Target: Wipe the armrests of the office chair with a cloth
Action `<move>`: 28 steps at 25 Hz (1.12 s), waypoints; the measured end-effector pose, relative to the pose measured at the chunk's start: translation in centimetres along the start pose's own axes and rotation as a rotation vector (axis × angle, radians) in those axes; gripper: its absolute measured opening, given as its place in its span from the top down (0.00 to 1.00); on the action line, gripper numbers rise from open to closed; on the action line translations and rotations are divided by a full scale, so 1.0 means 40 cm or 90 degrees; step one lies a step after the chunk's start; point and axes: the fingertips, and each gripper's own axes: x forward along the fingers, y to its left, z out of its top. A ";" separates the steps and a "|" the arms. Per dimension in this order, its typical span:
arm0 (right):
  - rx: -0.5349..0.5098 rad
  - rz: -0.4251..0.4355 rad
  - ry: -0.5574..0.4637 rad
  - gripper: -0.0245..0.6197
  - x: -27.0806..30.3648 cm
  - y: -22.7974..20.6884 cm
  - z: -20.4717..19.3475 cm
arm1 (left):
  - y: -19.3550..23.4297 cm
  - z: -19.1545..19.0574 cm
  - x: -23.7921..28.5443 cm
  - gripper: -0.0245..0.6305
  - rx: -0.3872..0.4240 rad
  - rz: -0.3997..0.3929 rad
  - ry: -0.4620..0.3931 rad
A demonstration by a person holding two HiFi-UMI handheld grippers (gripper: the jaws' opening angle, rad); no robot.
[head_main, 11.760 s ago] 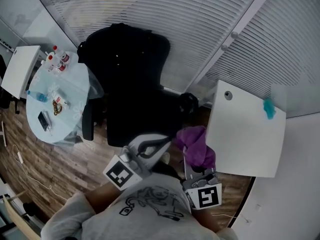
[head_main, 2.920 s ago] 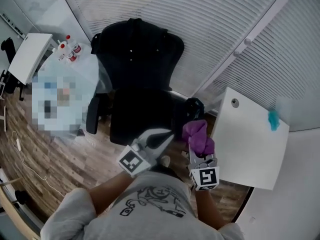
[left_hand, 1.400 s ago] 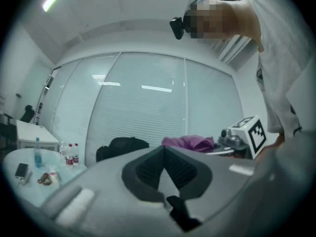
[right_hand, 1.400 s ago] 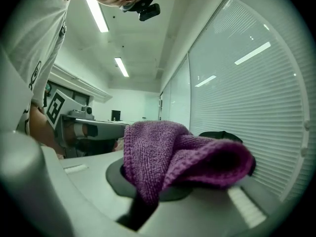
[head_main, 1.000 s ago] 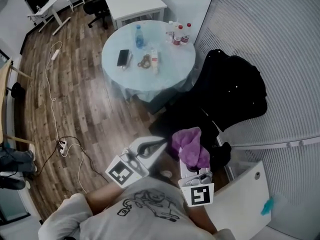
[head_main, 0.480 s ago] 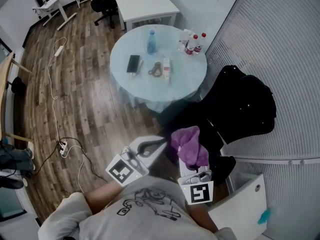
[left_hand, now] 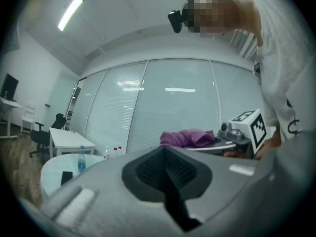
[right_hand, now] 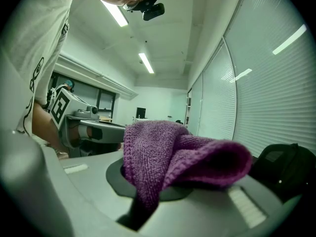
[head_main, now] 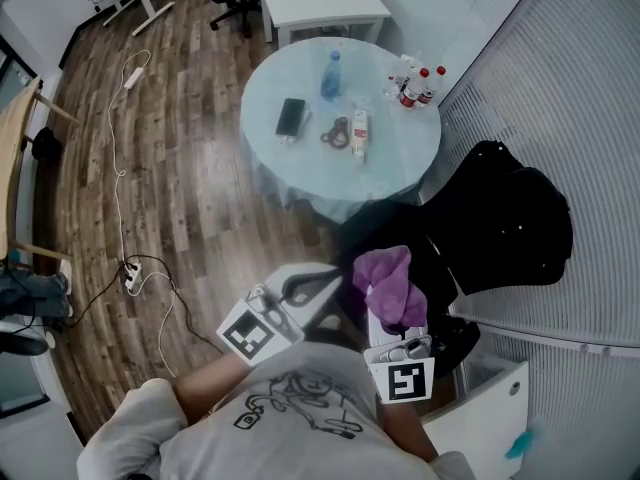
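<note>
Jutting, apparently forward, from right tongs (head_main: 386, 316): cloth (head_main: 384, 280)

Round table (head_main: 300, 173): phone (head_main: 291, 117), water bottle (head_main: 331, 73), red-capped bottles (head_main: 416, 85).

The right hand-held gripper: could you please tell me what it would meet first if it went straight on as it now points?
Probably the black office chair, just beyond the purple cloth the right hand-held gripper holds; its own view puts the chair off to the right, so it might miss.
</note>
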 end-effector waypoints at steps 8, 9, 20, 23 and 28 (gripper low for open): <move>0.002 0.015 0.019 0.91 0.038 -0.017 -0.041 | 0.022 -0.036 0.031 0.96 0.001 0.009 0.015; 0.003 0.019 0.023 0.91 0.042 -0.021 -0.048 | 0.026 -0.043 0.038 0.96 -0.003 0.011 0.018; 0.036 0.053 0.062 0.91 0.083 -0.049 -0.153 | 0.072 -0.151 0.092 0.96 -0.049 0.037 0.058; 0.045 0.064 0.082 0.91 0.085 -0.050 -0.200 | 0.076 -0.197 0.094 0.96 -0.068 0.043 0.076; 0.062 0.065 0.106 0.91 0.094 -0.067 -0.265 | 0.088 -0.263 0.102 0.96 -0.081 0.045 0.092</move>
